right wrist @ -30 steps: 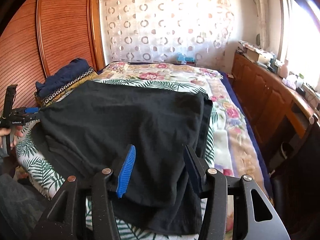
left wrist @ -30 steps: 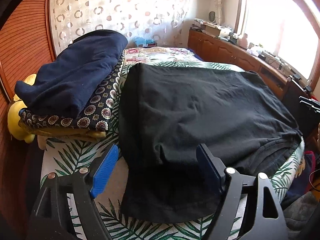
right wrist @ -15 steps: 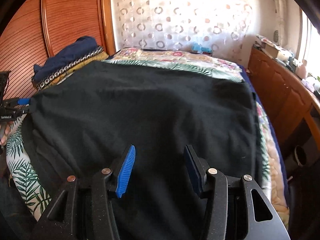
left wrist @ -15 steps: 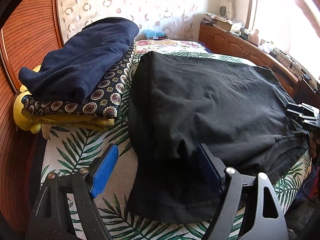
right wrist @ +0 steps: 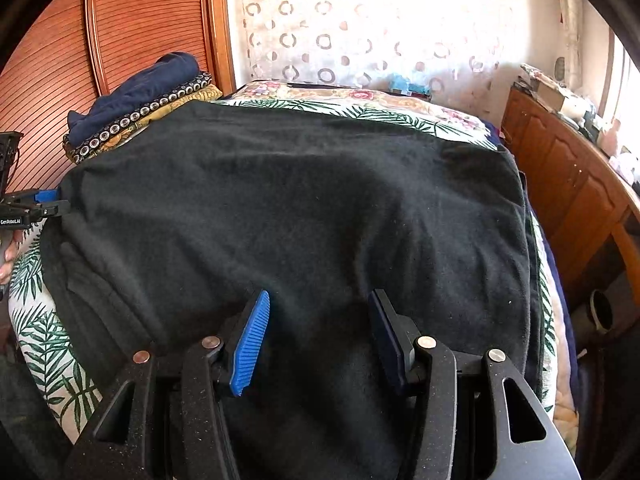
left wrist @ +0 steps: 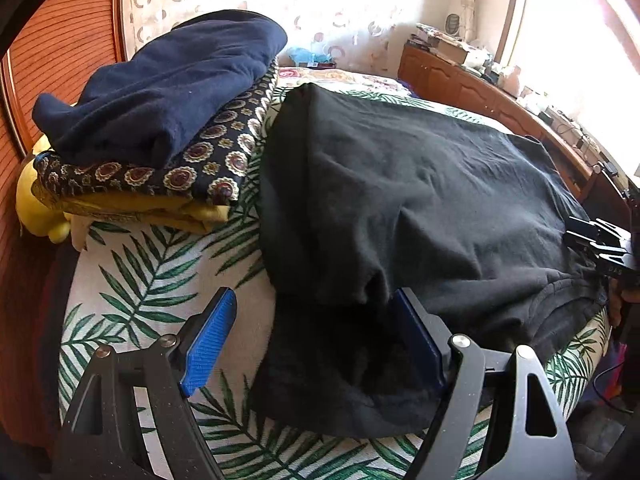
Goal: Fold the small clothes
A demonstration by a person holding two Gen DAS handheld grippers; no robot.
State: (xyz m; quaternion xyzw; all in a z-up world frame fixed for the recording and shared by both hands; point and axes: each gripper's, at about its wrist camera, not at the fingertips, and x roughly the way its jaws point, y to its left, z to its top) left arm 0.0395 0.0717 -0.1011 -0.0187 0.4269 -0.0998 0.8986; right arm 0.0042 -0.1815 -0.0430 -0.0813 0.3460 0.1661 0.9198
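Right under the right tool lies the black garment, spread flat over the bed with its palm-leaf cover; the blue pads stand apart, having just widened a little, with cloth beneath them but nothing pinched between them. The left tool is spread wider, its left pad over bare leaf-print cover and its right pad against a hanging fold at the black garment's near corner, though whether it presses the cloth is hard to tell from this angle; nothing is clamped. Out to the left of the right tool, the left tool shows at the garment's edge, and white lettering on its black body seems to read "GenRobot.AI". Beyond the left tool and to its left sits a stack of folded clothes: a navy piece on top, a dark medallion-patterned one below, a mustard one underneath. Farther off stand a circle-patterned curtain and a wooden cabinet to the right.
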